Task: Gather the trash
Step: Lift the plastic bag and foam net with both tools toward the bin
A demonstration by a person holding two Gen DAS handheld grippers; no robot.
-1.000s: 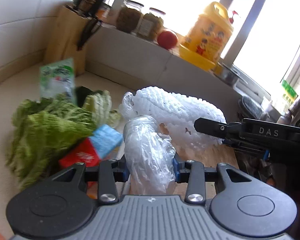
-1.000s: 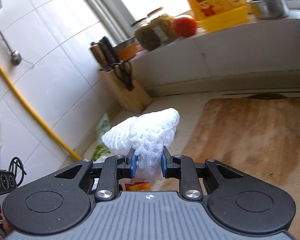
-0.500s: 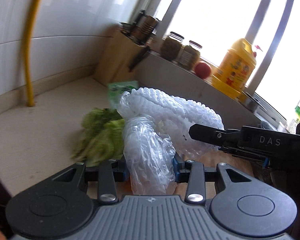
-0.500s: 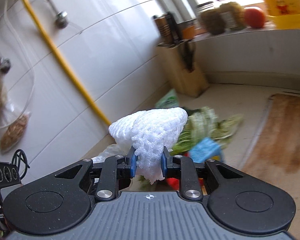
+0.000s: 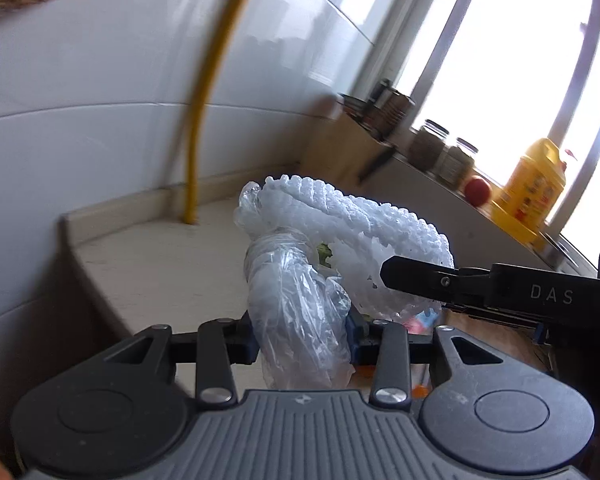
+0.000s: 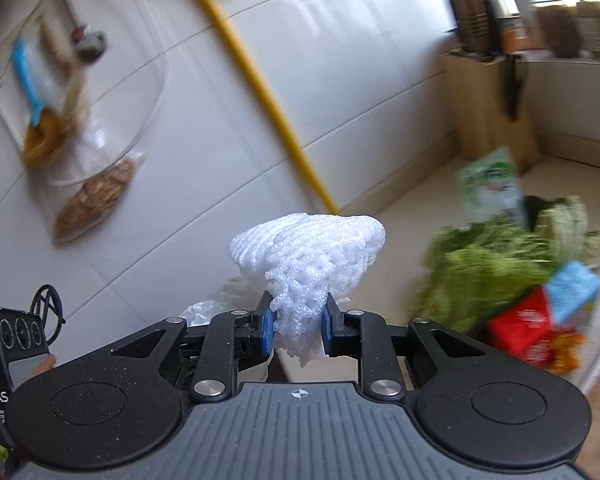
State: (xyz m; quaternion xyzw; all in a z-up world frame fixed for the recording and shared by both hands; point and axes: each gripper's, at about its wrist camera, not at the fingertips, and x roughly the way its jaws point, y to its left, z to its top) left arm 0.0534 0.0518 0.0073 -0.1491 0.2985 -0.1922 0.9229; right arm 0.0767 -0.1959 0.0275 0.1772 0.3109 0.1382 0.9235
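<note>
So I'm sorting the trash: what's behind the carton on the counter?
Behind the red and blue carton lies a pile of leafy greens, with a green packet further back. The carton hides whatever is under it.

A white foam net [image 6: 312, 256] with a knobbly mesh pattern is showing beside a clear crinkled bag [image 5: 296, 316]. A yellow pipe [image 6: 256, 80] is crossing white tiles [image 6: 340, 60]. Green leaves [image 6: 488, 272] are lying by a red-and-blue carton [image 6: 540, 312].
</note>
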